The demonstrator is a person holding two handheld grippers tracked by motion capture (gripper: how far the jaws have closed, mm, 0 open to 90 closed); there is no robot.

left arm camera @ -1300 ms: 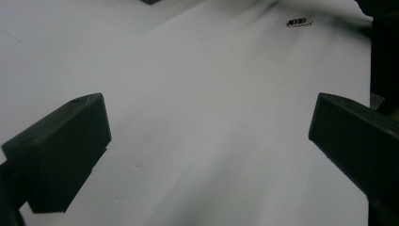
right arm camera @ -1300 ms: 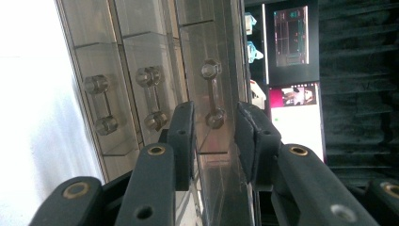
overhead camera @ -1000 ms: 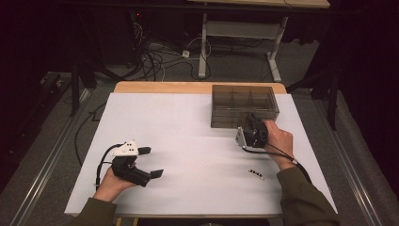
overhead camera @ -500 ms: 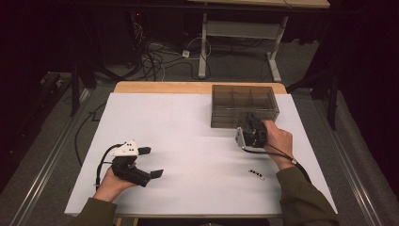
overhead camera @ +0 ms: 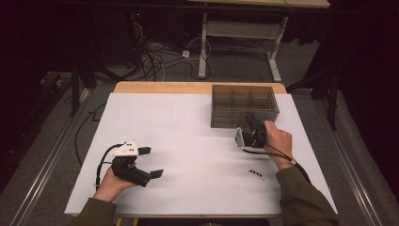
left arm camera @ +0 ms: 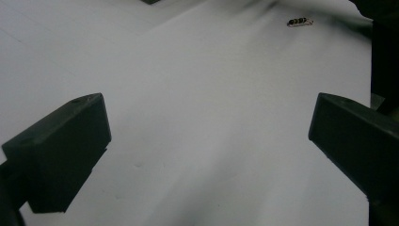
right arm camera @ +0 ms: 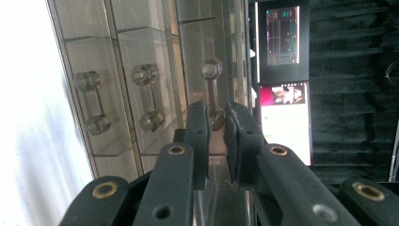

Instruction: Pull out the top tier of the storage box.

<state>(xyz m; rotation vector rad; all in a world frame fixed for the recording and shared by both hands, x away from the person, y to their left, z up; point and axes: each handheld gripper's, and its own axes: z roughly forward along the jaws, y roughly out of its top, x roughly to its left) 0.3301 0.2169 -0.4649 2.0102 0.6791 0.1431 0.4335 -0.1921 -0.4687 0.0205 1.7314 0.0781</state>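
Note:
A clear smoky drawer box (overhead camera: 242, 106) stands at the back right of the white table (overhead camera: 188, 122). My right gripper (overhead camera: 251, 121) is pushed against its front. In the right gripper view the jaws (right arm camera: 216, 123) have just been closing and now pinch the lower knob of a clear drawer handle (right arm camera: 211, 70); two more handles (right arm camera: 93, 101) sit to its left. My left gripper (overhead camera: 151, 162) rests at the front left, open, with bare table between its jaws (left arm camera: 209, 136).
A small banded component (overhead camera: 256, 173) lies on the table in front of the right hand, and it appears far off in the left gripper view (left arm camera: 299, 21). Cables and a desk frame (overhead camera: 235, 33) lie on the floor beyond the table.

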